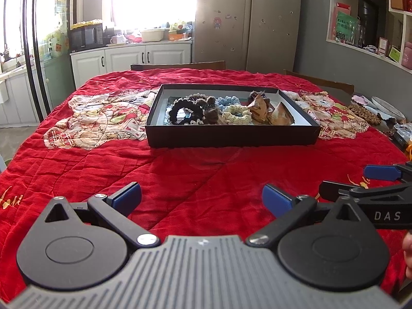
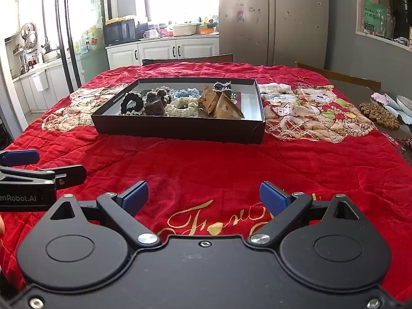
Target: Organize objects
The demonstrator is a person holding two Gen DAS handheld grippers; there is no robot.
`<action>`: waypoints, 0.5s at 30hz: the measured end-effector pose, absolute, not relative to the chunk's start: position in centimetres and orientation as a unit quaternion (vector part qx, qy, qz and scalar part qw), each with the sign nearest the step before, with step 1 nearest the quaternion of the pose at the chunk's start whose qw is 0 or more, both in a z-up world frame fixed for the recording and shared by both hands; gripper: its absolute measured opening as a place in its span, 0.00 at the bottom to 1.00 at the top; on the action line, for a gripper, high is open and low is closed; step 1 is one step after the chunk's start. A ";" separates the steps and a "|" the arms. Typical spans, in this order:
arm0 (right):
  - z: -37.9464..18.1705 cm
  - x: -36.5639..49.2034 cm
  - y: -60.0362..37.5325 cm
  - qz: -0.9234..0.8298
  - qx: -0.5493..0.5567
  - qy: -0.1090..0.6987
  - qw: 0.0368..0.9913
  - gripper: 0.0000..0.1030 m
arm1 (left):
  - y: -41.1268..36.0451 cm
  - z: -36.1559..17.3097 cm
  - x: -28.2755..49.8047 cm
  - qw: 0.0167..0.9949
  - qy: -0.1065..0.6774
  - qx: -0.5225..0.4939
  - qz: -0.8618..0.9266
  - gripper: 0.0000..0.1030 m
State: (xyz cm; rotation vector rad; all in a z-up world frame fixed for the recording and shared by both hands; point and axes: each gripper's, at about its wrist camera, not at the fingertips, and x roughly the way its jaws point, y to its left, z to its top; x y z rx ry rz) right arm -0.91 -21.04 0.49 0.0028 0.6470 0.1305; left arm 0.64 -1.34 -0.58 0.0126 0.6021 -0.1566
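On the red quilt [image 1: 195,170] ahead of me sits the black box [image 2: 180,128], holding crocheted hair ties [image 2: 181,108] and brown triangular packets [image 2: 228,109]. My left gripper [image 1: 201,197] and right gripper [image 2: 204,197] hover side by side near the quilt's front edge, both spread wide and empty.

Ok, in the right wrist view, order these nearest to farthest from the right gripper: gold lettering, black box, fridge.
1. Gold lettering, on the cloth between the right gripper fingers.
2. Black box, mid-table, slightly left.
3. Fridge, against the back wall.
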 end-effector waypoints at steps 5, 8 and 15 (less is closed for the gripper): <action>0.5 -0.9 -21.0 0.064 0.002 0.318 0.946 0.91 | -1.4 -0.5 0.5 0.952 0.294 0.007 -0.080 1.00; 0.5 -0.9 -21.0 0.064 0.001 0.318 0.946 0.91 | -1.5 -0.5 0.5 0.953 0.293 0.007 -0.081 1.00; 0.5 -0.9 -21.0 0.065 0.002 0.318 0.946 0.91 | -1.5 -0.5 0.5 0.952 0.295 0.007 -0.083 1.00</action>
